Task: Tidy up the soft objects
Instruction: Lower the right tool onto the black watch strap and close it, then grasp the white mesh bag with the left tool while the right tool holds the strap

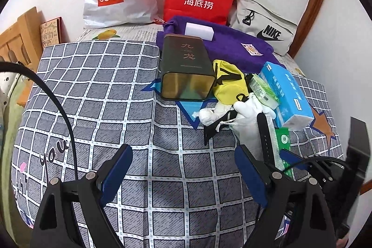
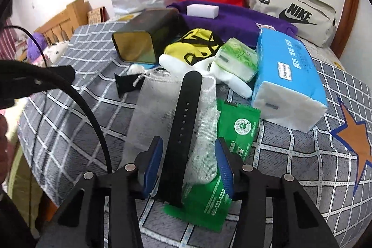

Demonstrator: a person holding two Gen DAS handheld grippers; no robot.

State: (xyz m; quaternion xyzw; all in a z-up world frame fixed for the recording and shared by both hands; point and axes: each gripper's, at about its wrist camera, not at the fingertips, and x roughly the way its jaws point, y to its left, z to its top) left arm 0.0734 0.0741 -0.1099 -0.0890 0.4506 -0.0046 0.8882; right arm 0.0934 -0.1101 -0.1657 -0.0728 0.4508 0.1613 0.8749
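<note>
The right hand-held gripper (image 2: 188,159), half open around the black strap (image 2: 183,117), may also pinch the mesh pouch (image 2: 204,131) beneath; the left hand-held gripper (image 1: 183,169) gapes empty.

1. My left gripper (image 1: 183,169) hangs open over bare checked bedspread (image 1: 93,90); open passage ahead and leftward.
2. Tin (image 1: 186,69) blocks straight ahead.
3. My right gripper (image 2: 188,162) straddles strap (image 2: 183,117) on mesh pouch (image 2: 204,131); tissue pack (image 2: 288,85) walls the right.
</note>
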